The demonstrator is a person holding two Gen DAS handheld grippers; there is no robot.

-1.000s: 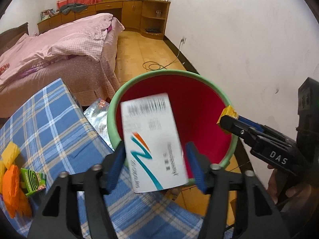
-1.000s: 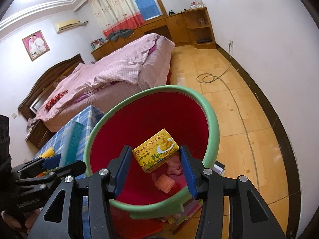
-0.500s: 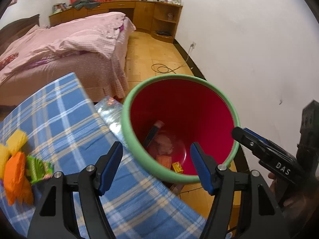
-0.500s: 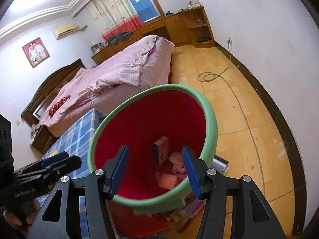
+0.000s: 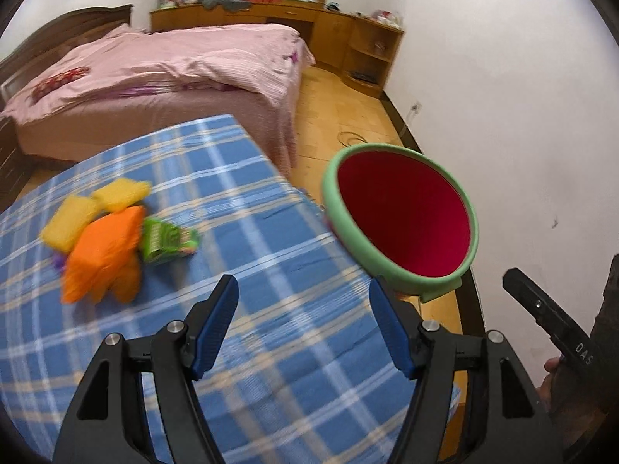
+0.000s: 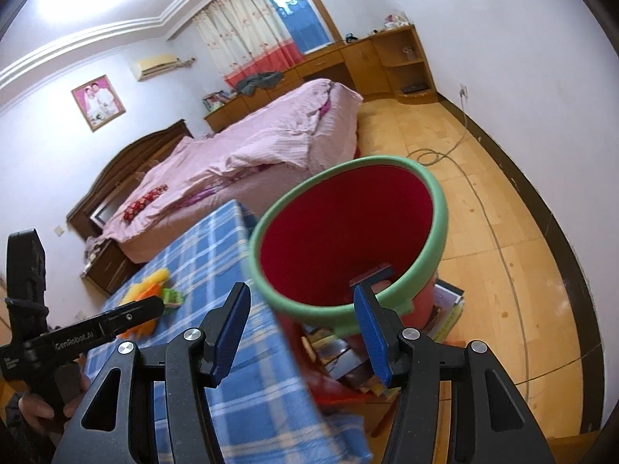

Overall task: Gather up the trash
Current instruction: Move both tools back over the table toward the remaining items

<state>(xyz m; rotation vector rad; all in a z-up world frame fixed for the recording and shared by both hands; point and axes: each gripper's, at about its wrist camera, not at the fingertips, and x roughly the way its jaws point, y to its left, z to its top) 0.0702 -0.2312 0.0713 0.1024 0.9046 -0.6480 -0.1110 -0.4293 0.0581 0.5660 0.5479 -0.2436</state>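
Observation:
A red bin with a green rim (image 5: 402,224) stands on the floor beside the blue plaid table (image 5: 247,255); it also shows in the right wrist view (image 6: 348,232). On the table lie an orange packet (image 5: 104,255), two yellow packets (image 5: 96,205) and a green box (image 5: 166,241); the pile shows in the right wrist view (image 6: 149,290). My left gripper (image 5: 303,324) is open and empty above the table. My right gripper (image 6: 301,321) is open and empty at the table edge by the bin. A box (image 6: 373,274) stands inside the bin.
A bed with pink covers (image 5: 174,73) lies beyond the table. Books and packets (image 6: 445,309) are piled on the floor around the bin's base. A white wall (image 5: 522,116) runs on the right, with a cable (image 6: 445,154) on the wooden floor.
The left gripper dropped the white card box into the bin, the right dropped the yellow box. Both grippers are now open and have swung left, away from the bin toward the table.

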